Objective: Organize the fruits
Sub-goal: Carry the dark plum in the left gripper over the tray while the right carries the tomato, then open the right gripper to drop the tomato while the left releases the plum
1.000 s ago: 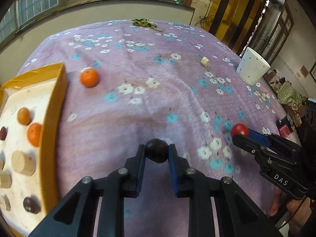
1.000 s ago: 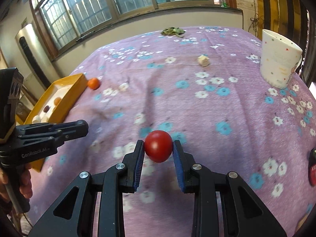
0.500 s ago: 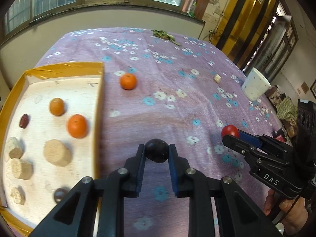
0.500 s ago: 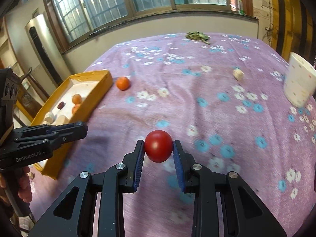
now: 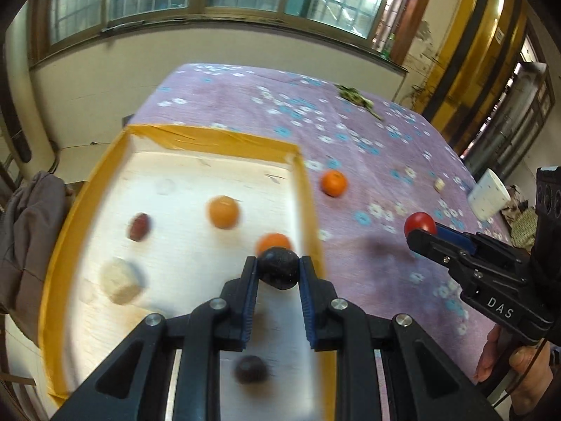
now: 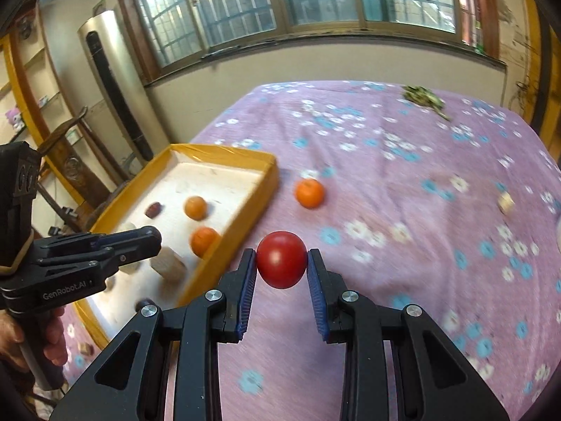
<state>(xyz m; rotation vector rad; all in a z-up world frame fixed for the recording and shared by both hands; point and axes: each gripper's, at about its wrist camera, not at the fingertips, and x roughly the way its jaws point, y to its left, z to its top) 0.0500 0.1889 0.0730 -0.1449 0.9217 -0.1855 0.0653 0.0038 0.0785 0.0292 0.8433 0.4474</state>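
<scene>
My left gripper (image 5: 277,273) is shut on a dark round fruit (image 5: 278,268) and holds it above the yellow-rimmed tray (image 5: 210,138), near the tray's right wall. My right gripper (image 6: 281,263) is shut on a red tomato (image 6: 281,259) above the purple flowered cloth, just right of the tray (image 6: 224,151). The tray holds two orange fruits (image 5: 223,211), a dark red fruit (image 5: 139,226), a dark fruit (image 5: 250,368) and pale cork-like pieces (image 5: 121,280). A loose orange (image 5: 334,183) lies on the cloth right of the tray; it also shows in the right wrist view (image 6: 309,193).
A white cup (image 5: 488,194) stands at the table's right side. A small pale cube (image 5: 439,184) lies near it. Green leaves (image 6: 422,100) lie at the far edge. The tray sits at the table's left edge, with a wall and windows behind.
Both grippers have swung left toward the tray with their fruits. The left gripper now hangs over the tray's inside; the right one has come close to the tray's right wall.
</scene>
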